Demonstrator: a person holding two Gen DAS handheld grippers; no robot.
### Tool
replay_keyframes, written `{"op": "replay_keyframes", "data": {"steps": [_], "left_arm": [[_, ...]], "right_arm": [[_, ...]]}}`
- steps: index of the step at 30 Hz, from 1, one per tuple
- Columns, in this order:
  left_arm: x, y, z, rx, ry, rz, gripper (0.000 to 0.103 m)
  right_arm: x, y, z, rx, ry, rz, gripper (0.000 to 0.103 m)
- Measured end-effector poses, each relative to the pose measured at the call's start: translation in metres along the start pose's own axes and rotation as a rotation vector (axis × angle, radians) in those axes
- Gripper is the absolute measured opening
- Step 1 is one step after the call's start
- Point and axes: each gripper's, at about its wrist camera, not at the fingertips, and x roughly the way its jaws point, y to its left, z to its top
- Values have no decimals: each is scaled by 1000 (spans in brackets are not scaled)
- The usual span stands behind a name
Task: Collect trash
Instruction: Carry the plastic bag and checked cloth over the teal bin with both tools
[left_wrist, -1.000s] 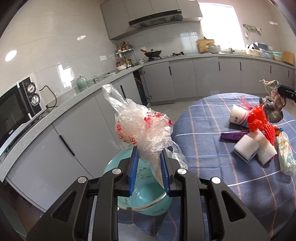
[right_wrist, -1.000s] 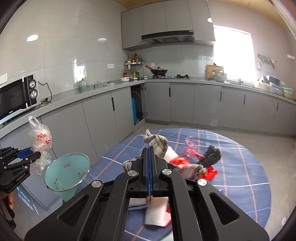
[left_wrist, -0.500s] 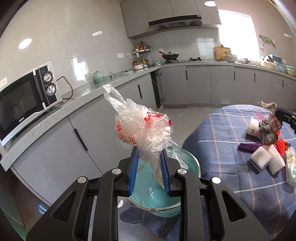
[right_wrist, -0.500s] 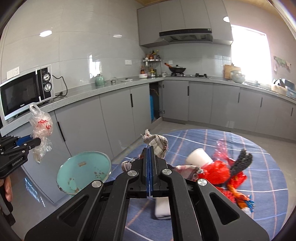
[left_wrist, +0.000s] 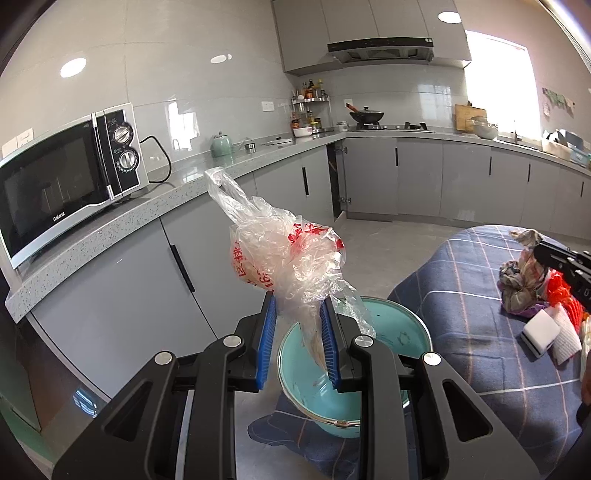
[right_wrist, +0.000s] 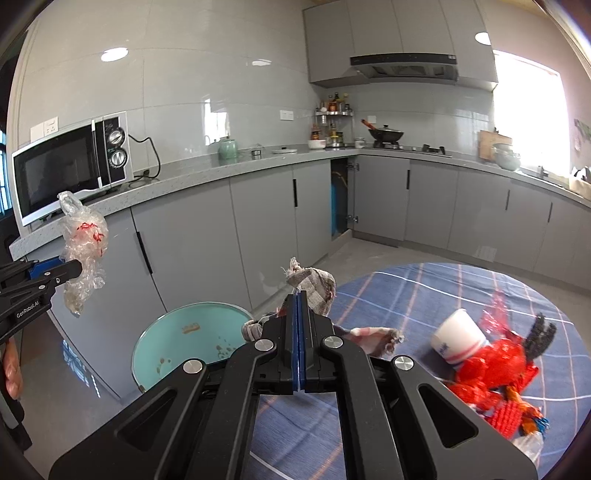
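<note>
My left gripper (left_wrist: 297, 308) is shut on a crumpled clear plastic bag (left_wrist: 284, 254) with red print, held above a teal bowl (left_wrist: 391, 332) at the table's edge. In the right wrist view that bag (right_wrist: 83, 243) hangs left of and higher than the same bowl (right_wrist: 177, 343). My right gripper (right_wrist: 300, 295) is shut on a grey checked rag (right_wrist: 314, 282), just right of the bowl and over the table. From the left wrist view the rag (left_wrist: 519, 280) dangles at the far right under the right gripper's fingers (left_wrist: 557, 258).
A round table with a blue plaid cloth (right_wrist: 413, 295) carries a white paper cup (right_wrist: 458, 338), red netting (right_wrist: 495, 363), and a white sponge (left_wrist: 541, 332). Grey cabinets (right_wrist: 258, 229) and a counter with a microwave (left_wrist: 66, 184) lie behind. A hand (right_wrist: 13, 369) shows at the left edge.
Both grippers have swung left across the table toward the bowl, which now lies closer under them. The pile of trash has slid right in both views. Both grips are unchanged.
</note>
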Motion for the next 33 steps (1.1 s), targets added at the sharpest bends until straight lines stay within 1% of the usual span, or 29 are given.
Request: {"op": "replay_keyframes", "data": {"steps": [11,17,23,33], "left_arm": [[18,20,5,-24,11,45,26],[27,30,3,-42,26,58,26],[29,34,3,-44,27,72,26],[39,29,0,-39,43,68,27]], "right_arm": [[37,33,9,-37,21,59,1],[54,47,10,-53,37,82,1],[71,58,8,-60,58,105,1],[83,66,6,-73,78,119,1]]}}
